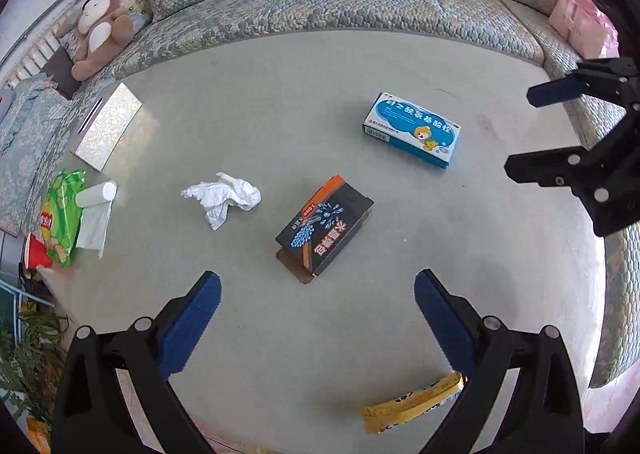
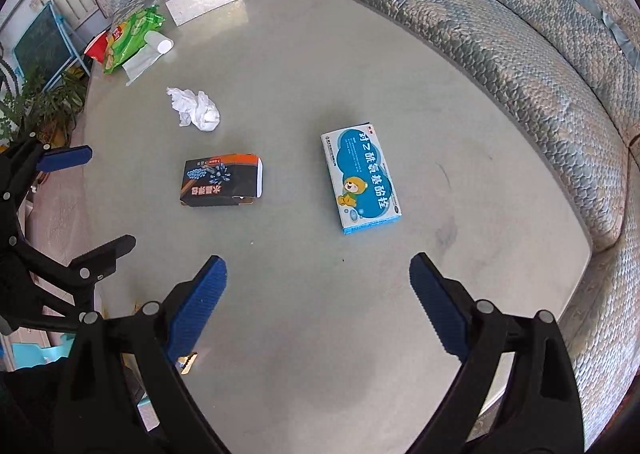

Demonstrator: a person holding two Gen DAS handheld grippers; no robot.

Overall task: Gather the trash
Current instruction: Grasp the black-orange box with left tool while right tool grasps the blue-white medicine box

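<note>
Both grippers hover over the surface [image 1: 280,74], jaws wide, nothing held. Left gripper [image 1: 318,290]: the dark box [image 1: 325,228] sits just ahead of its jaws, centre of the left wrist frame, long axis running lower-left to upper-right, one end flap open toward the jaws. Right gripper [image 2: 318,274]: the blue medicine box [image 2: 360,178] lies ahead and slightly right of centre in the right wrist frame, long axis near vertical in frame, so roughly in line with the fingers. My read: left takes the dark box, right takes the blue one; each is clearly the nearer hand. The dark box lies diagonally, so the left jaws likely need a wrist turn to close across its short side. Crumpled tissue [image 1: 224,196] lies left of the dark box, apart from it. Yellow wrapper [image 1: 412,404] lies at the bottom of the left wrist frame, under and behind the right finger, near the surface edge. Count: 2 boxes, 1 tissue wad, 1 yellow wrapper. At the far left edge: 1 green snack bag [image 1: 62,214], 1 paper roll [image 1: 96,194], 1 silver box [image 1: 108,126], and something red partly under the bag, can't tell what. No bin visible in either view.
</note>
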